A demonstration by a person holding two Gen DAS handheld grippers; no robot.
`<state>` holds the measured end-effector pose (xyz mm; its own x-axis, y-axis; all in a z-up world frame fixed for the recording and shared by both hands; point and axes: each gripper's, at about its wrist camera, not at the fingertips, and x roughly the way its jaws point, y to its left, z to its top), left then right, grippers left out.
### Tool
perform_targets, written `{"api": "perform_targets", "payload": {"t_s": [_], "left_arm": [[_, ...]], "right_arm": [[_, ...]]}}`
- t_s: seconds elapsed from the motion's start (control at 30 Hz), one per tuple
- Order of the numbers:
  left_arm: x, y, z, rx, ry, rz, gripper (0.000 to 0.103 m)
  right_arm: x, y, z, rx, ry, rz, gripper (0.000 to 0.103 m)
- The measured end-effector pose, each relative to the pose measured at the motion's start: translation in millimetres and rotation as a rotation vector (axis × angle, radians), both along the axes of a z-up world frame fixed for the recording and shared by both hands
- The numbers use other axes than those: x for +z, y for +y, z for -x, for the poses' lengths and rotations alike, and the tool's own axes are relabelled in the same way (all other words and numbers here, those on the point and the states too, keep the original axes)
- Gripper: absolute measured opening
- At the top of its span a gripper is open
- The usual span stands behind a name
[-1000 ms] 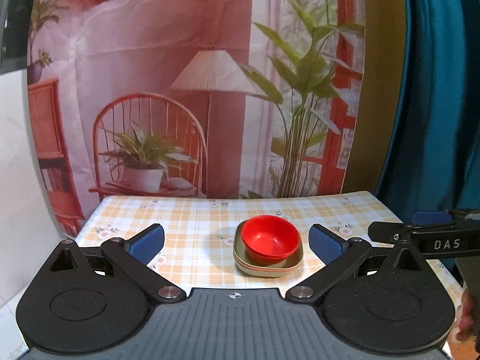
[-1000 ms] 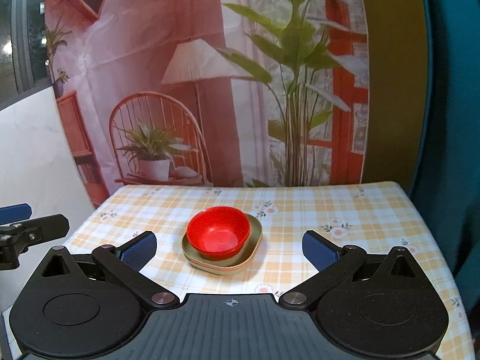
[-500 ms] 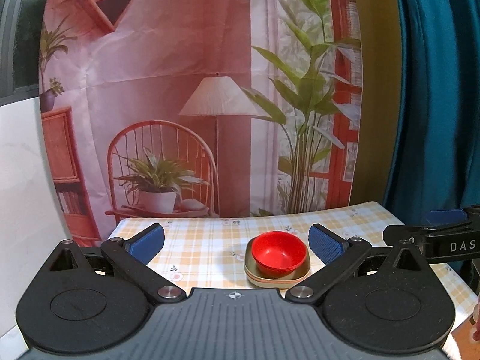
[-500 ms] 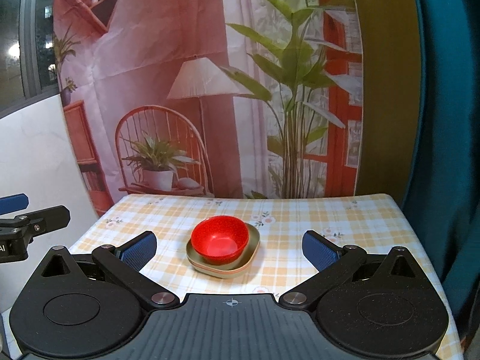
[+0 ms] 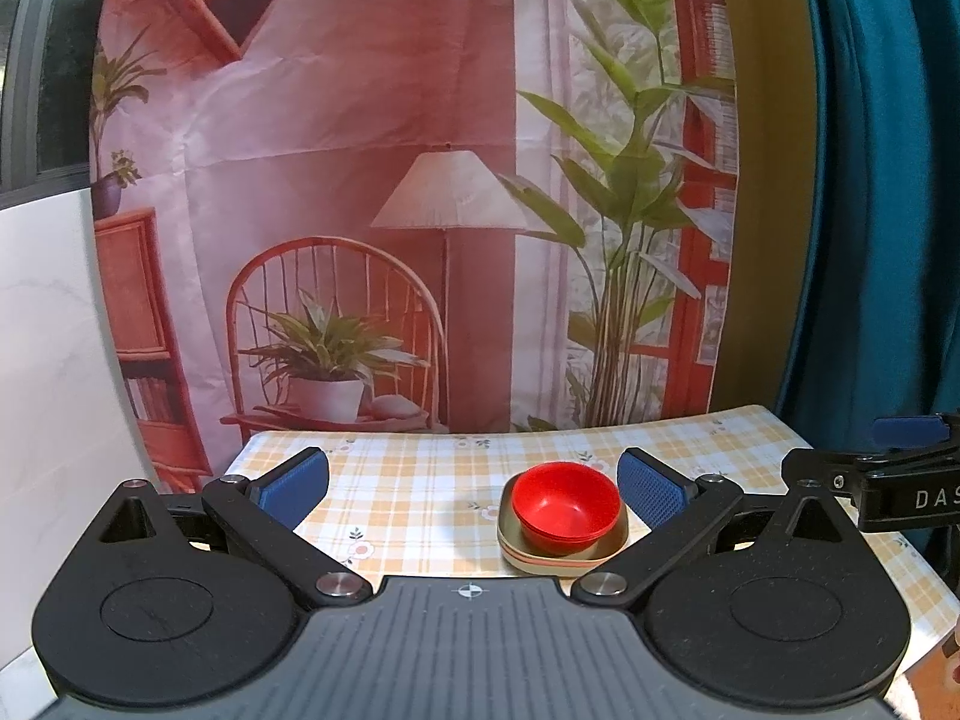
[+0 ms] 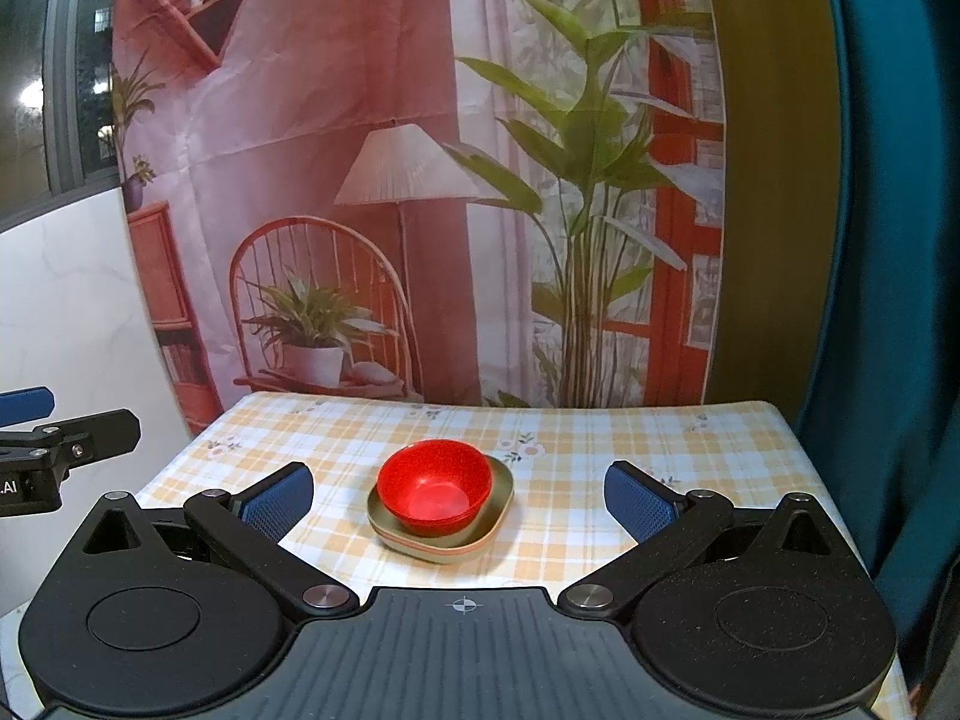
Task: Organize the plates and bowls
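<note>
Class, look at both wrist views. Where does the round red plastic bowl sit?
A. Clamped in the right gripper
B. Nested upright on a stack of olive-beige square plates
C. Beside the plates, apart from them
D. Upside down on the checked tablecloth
B: the round red plastic bowl rests upright, opening up, on the stack of olive-beige square plates, and both grippers are open and empty.

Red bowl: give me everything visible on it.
The red bowl is round, glossy and plastic-looking, upright and empty. Fine lines under its rim suggest a nest of several red bowls, though the count is unclear. It sits inside the beige rounded-square plates, a small stack with a thin orange edge showing, on the checked tablecloth near the table's middle. Nothing else touches it; the left gripper and right gripper are open and held back from it.
</note>
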<state>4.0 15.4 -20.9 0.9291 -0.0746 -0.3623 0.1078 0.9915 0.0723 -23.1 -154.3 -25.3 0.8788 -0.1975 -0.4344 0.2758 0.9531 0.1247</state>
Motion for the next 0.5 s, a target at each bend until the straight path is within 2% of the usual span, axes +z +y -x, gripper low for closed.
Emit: {"api": "perform_targets", "payload": {"t_s": [0.5], "left_arm": [[3.2, 1.9, -1.0, 0.012, -0.002, 0.001, 0.103]], "right_arm": [[4.2, 2.8, 2.9, -0.004, -0.008, 0.022, 0.103]]}}
